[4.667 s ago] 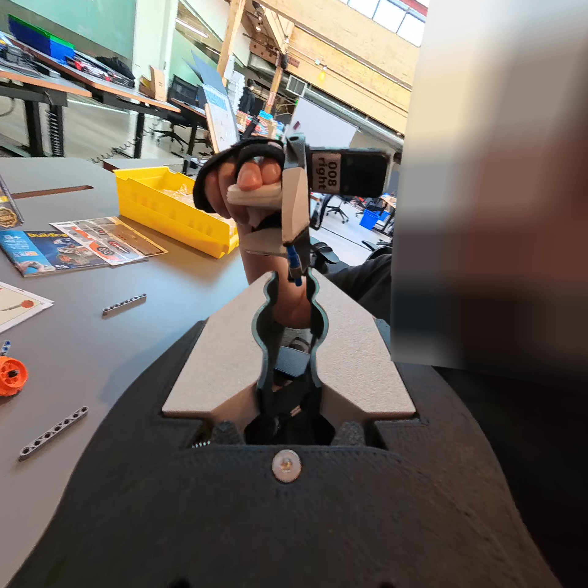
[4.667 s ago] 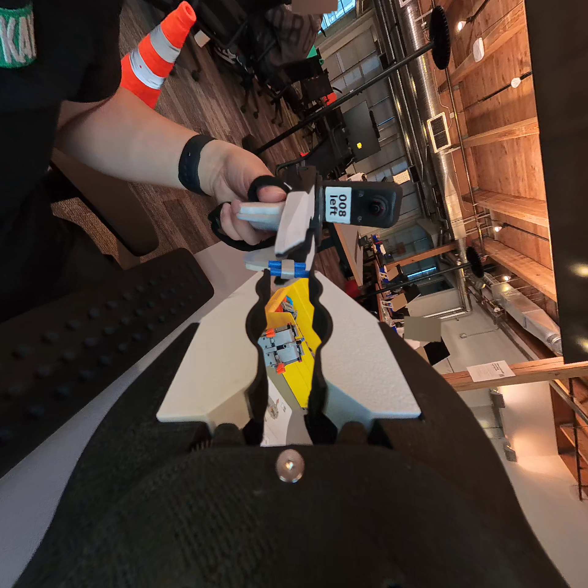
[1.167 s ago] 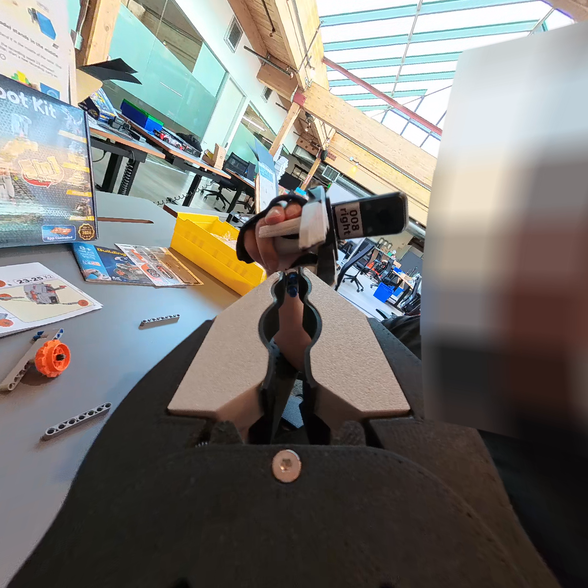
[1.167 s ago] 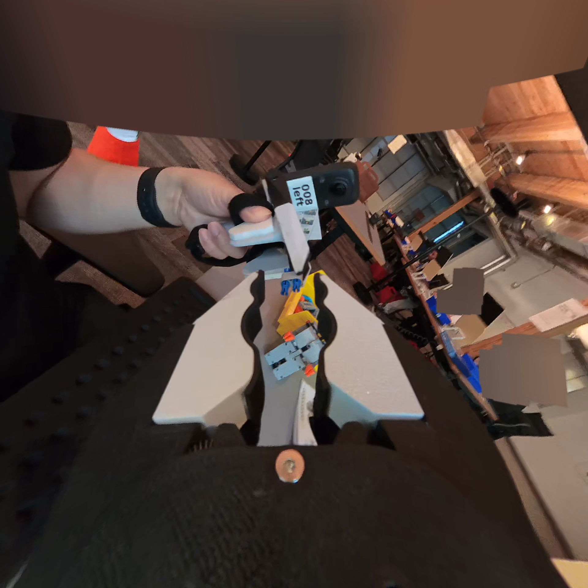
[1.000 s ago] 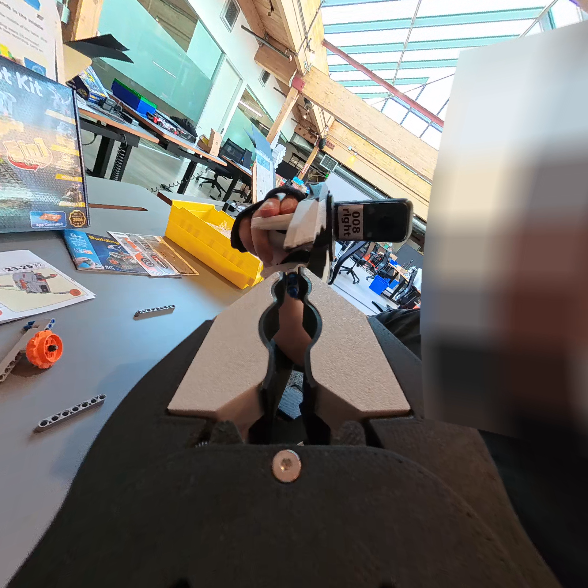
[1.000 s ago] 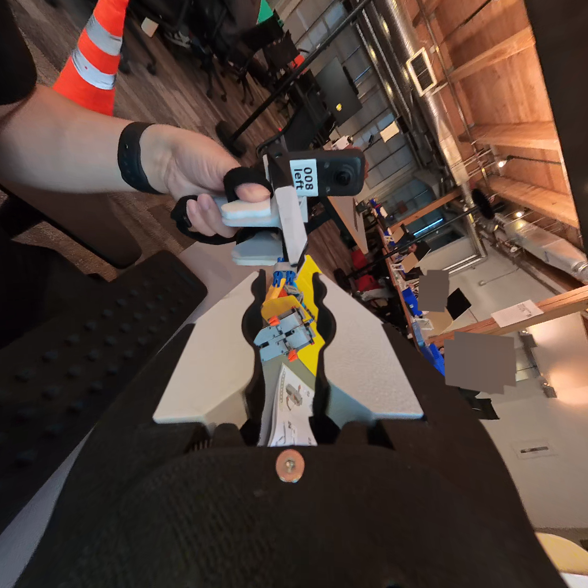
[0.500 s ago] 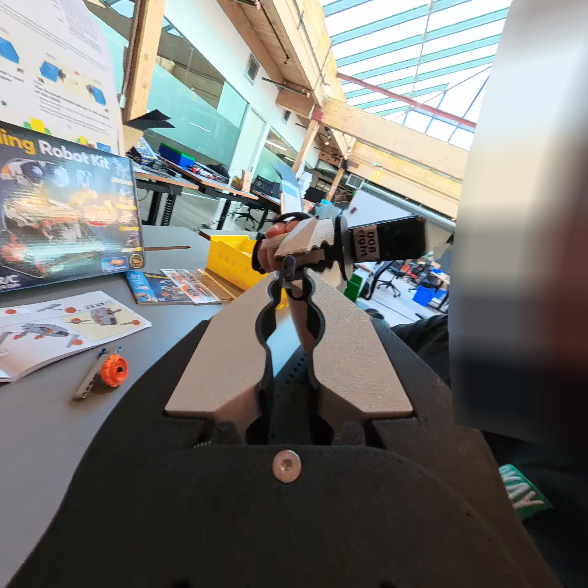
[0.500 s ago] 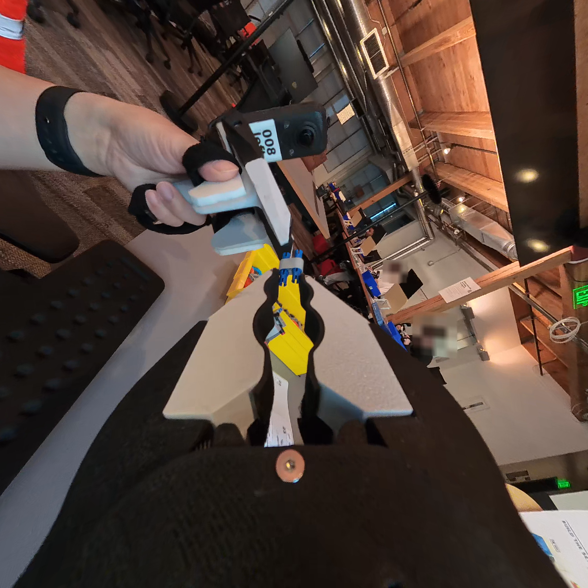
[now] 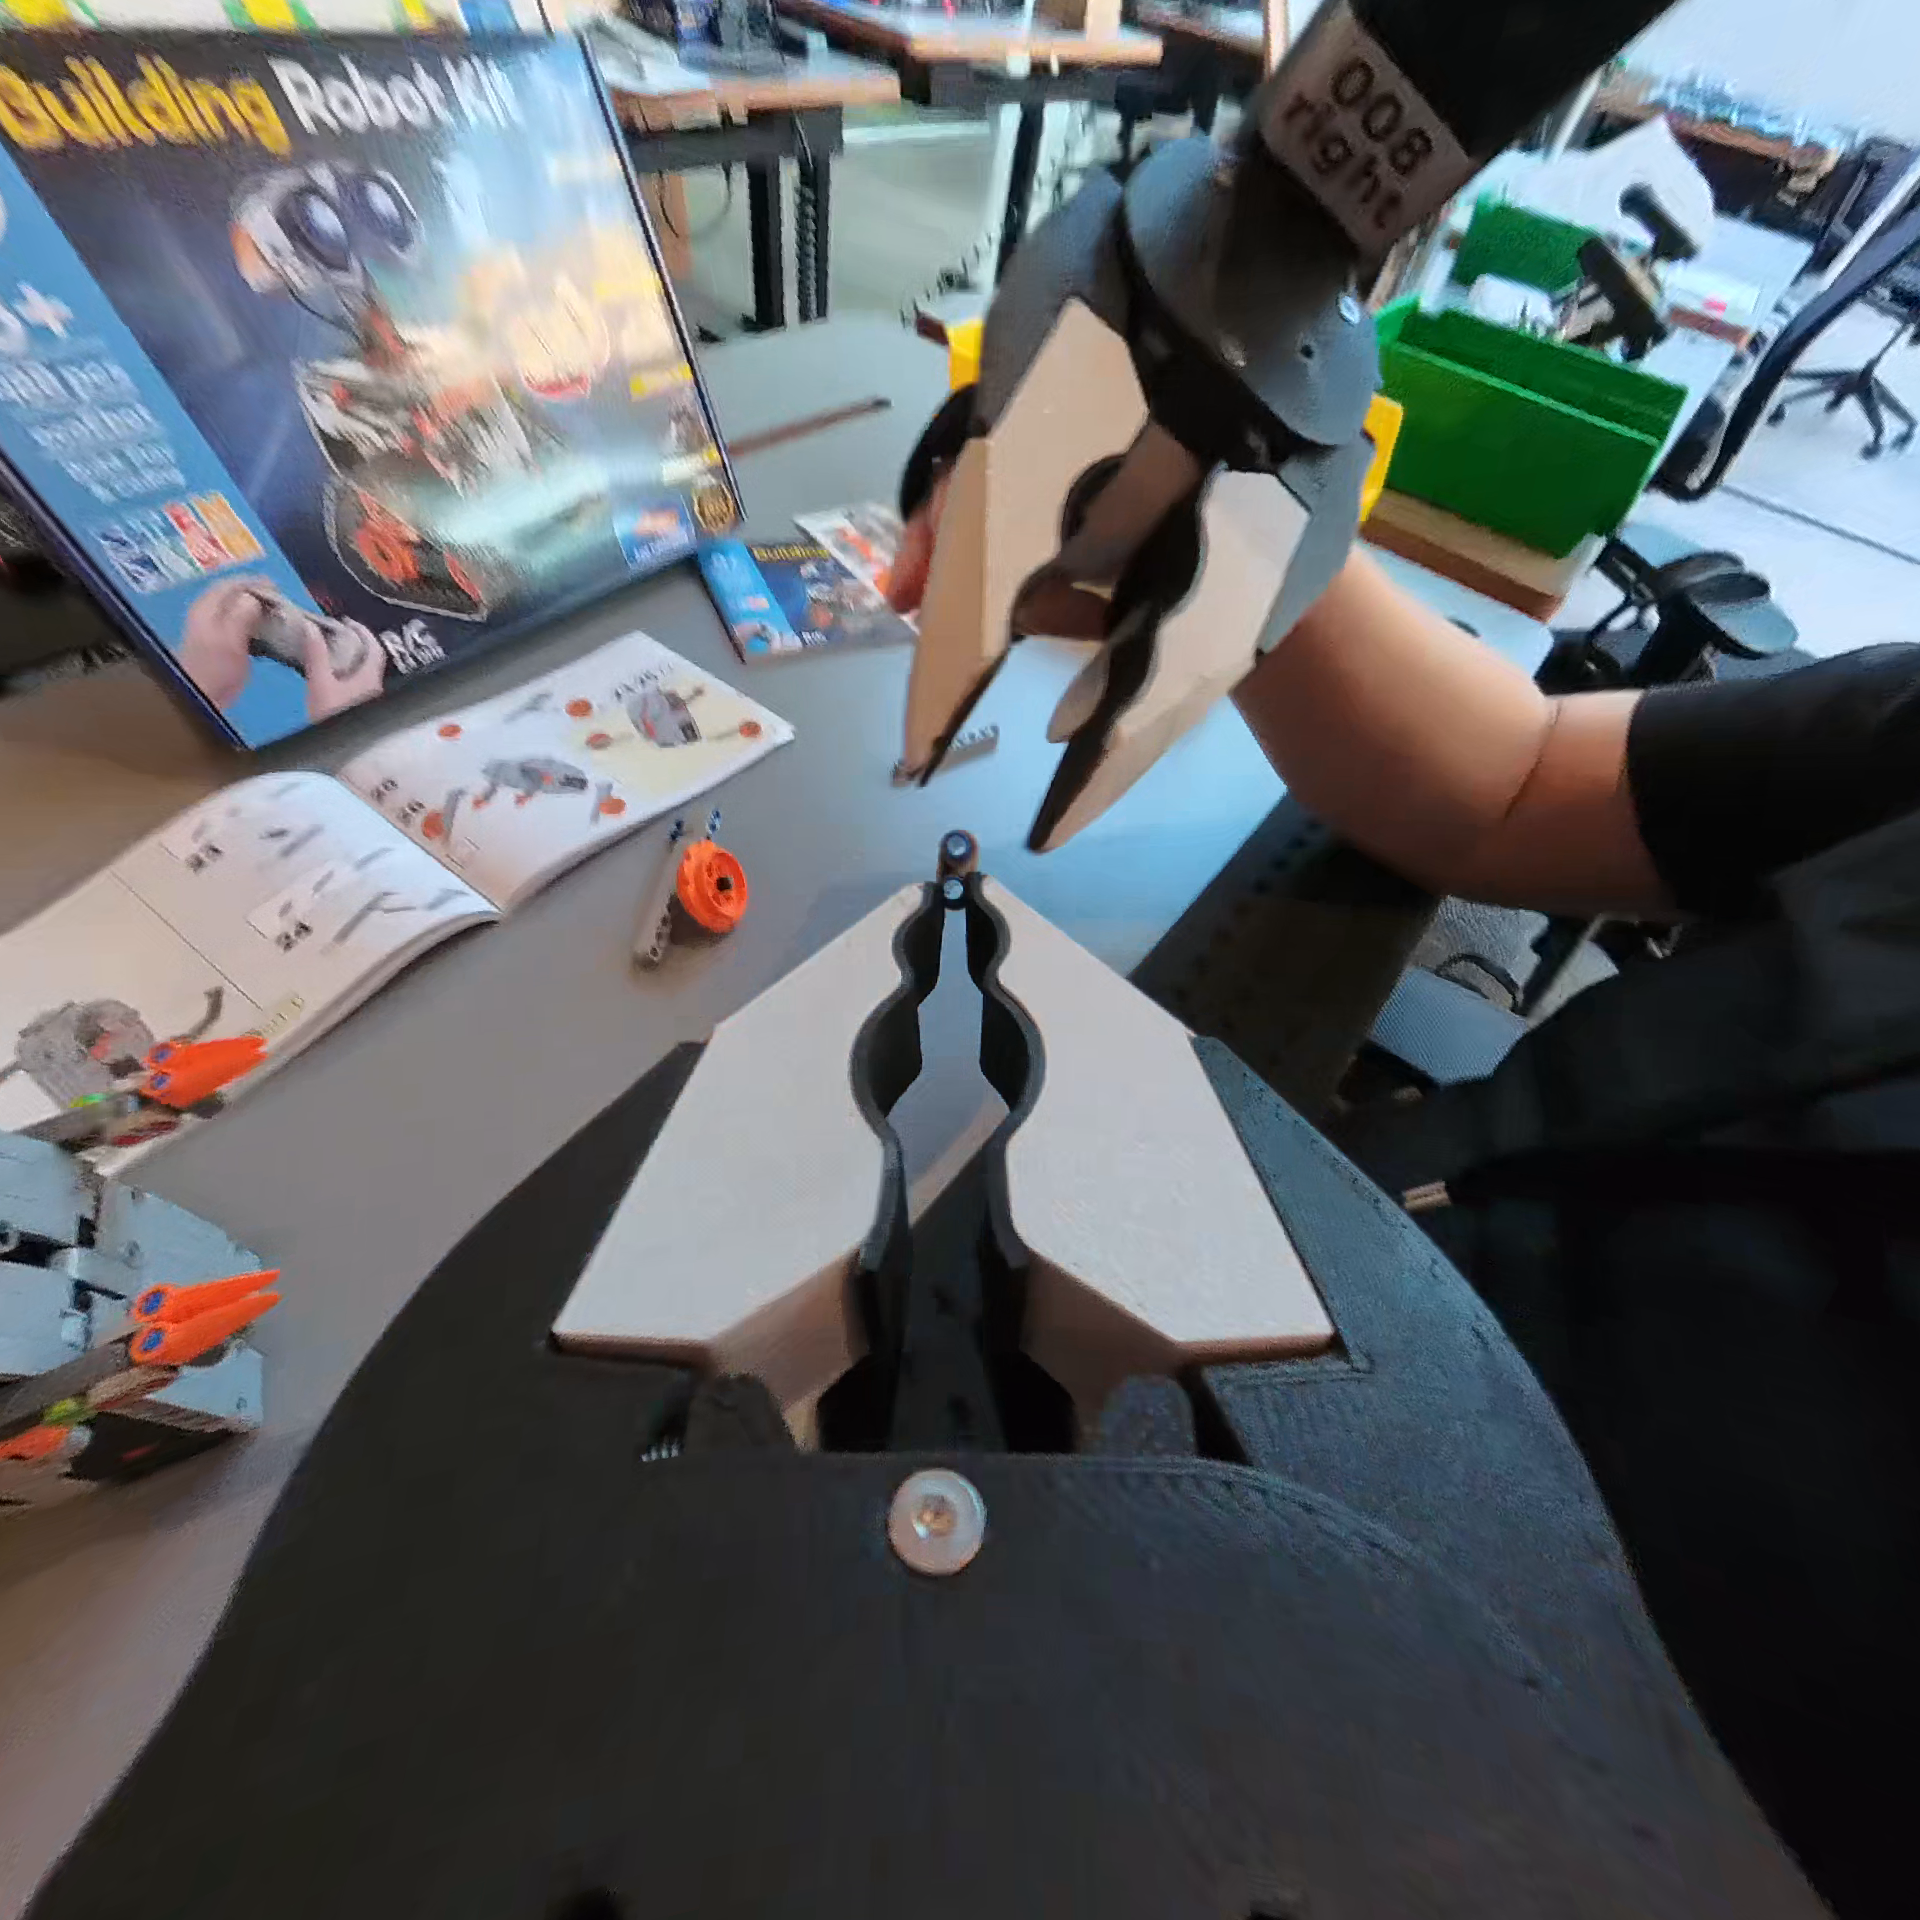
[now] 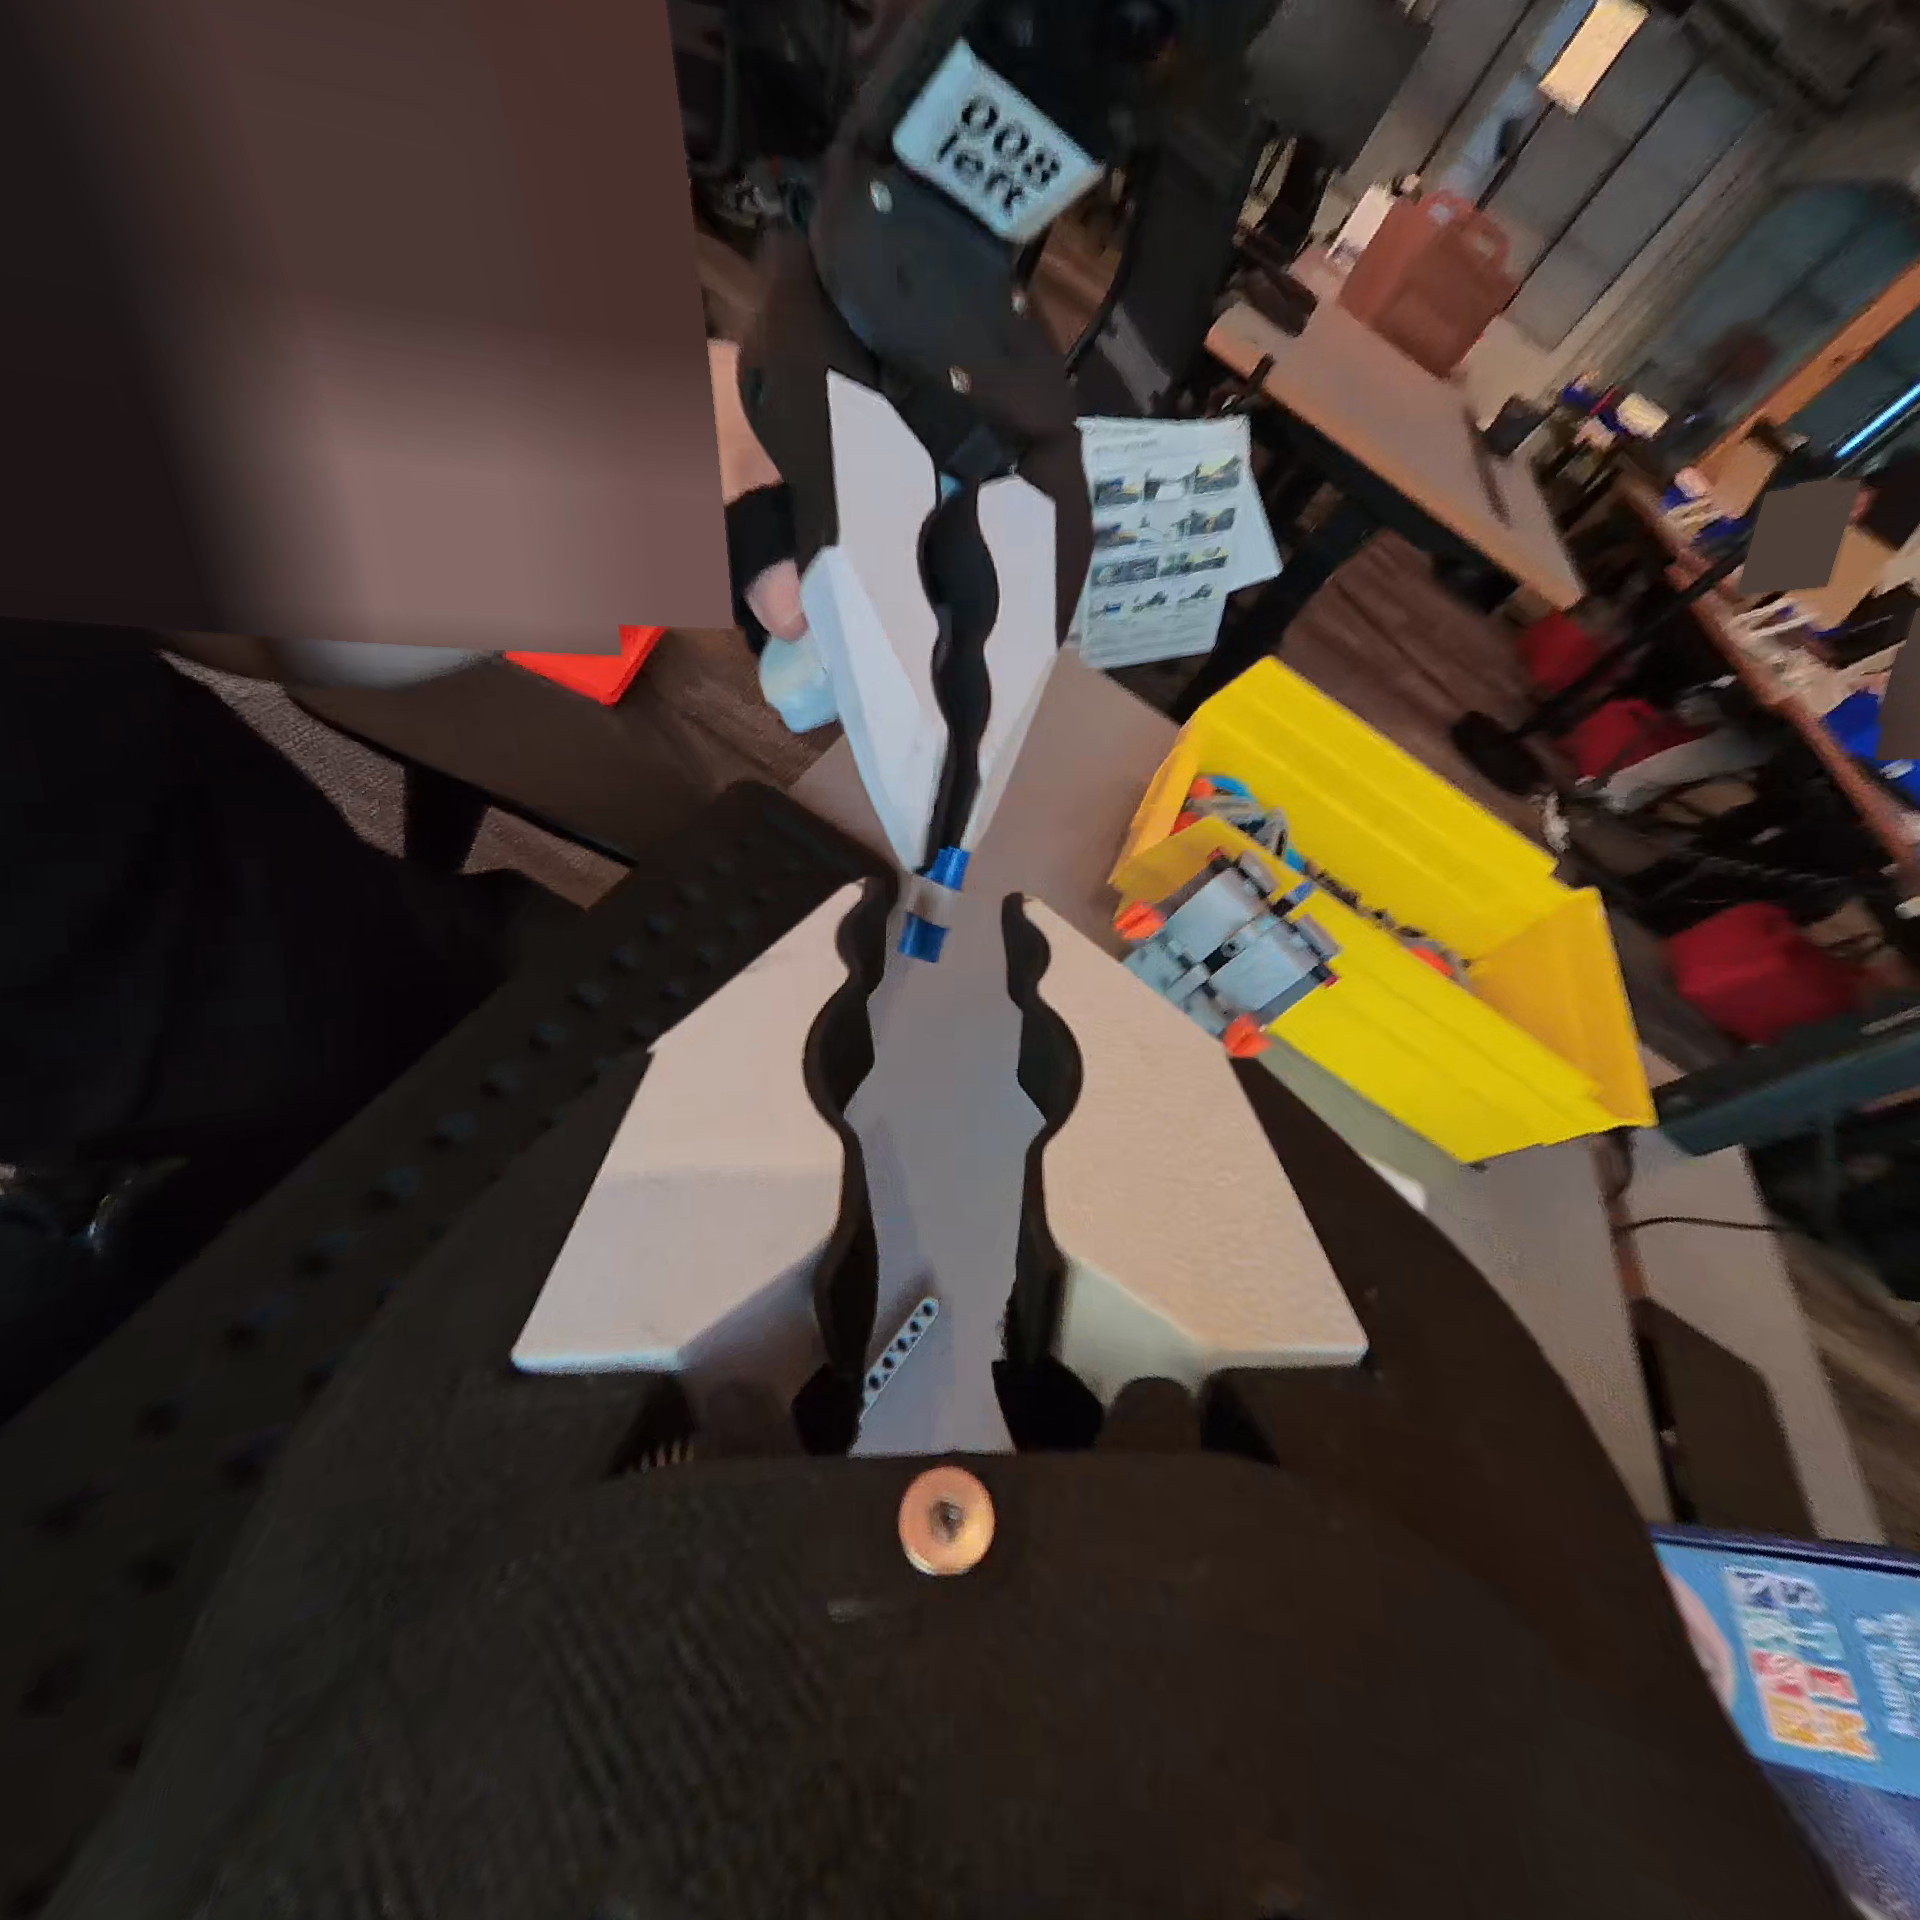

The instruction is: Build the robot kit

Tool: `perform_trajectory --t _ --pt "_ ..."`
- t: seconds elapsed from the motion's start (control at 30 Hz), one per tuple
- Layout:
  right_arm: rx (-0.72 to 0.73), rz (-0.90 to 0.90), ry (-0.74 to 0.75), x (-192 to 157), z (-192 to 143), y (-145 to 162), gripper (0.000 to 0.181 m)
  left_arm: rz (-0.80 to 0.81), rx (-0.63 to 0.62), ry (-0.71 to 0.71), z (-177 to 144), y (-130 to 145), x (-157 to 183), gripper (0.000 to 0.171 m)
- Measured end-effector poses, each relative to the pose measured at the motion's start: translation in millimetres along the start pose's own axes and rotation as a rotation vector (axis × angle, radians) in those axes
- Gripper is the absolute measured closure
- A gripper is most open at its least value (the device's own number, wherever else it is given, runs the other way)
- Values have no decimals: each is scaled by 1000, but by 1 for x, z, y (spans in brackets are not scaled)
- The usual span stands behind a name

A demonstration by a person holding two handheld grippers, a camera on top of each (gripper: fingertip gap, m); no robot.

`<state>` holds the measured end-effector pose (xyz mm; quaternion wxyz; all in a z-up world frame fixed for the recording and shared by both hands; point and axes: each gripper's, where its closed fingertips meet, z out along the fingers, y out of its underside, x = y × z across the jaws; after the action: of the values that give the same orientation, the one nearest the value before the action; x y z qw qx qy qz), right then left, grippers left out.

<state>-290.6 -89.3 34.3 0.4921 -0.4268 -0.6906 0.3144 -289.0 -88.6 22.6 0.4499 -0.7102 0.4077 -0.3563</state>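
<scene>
On the grey table (image 9: pixel 436 1081) a printed kit box (image 9: pixel 343 343) stands behind an open instruction booklet (image 9: pixel 436 800); both carry writing. Your left gripper (image 9: pixel 954 883) is clamped on a small blue pin (image 10: pixel 932 901). Your right gripper (image 10: pixel 945 914), labelled with a sticker, hangs spread and empty just beside it, near the yellow bin (image 10: pixel 1475 935).

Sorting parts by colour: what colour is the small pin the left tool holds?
Blue pin with a grey middle band; right wrist view.

I see a grey table (image 9: pixel 436 1101) carrying an open instruction booklet (image 9: pixel 416 821), an orange wheel part (image 9: pixel 712 886), a kit box (image 9: pixel 343 343) and a yellow bin (image 10: pixel 1382 914).
</scene>
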Motion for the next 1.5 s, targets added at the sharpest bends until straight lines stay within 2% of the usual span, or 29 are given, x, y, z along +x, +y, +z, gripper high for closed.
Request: perform_trajectory --t 0.1,0.2,0.3,0.43,0.53,0.77,0.97,1.03,1.13,1.2,1.27,1.4,1.5 --pt "-56 54 -70 -7 10 18 162 -2 -73 15 9 13 2 169" --pt "-105 67 -116 -14 17 32 177 34 -175 -15 16 29 -4 169" --pt "-176 60 -186 -27 22 48 177 66 -284 -2 22 48 -2 169" --pt "-243 73 -202 -32 34 65 177 103 -389 -42 24 67 -9 169" --pt "-241 107 -222 -34 40 72 177 112 -418 -41 24 75 -12 169" --pt "-238 159 -218 -31 46 77 177 73 -397 7 24 79 -17 169" --pt "-200 210 -217 -27 43 68 177 43 -327 43 20 70 -15 169" --pt "-142 280 -205 -19 39 58 178 14 -227 69 15 56 -16 167" --pt "-23 494 -197 -1 29 38 178 10 -15 122 -1 25 -10 157" --pt "75 664 -218 10 19 21 179 129 78 55 -13 12 -9 153" --pt "147 776 -285 12 9 5 179 317 120 -67 -19 3 -6 151" --pt "207 845 -323 12 -3 -16 179 618 190 -246 -24 -19 17 152" --pt "225 862 -354 7 -8 -29 178 713 170 -308 -19 -25 24 150"
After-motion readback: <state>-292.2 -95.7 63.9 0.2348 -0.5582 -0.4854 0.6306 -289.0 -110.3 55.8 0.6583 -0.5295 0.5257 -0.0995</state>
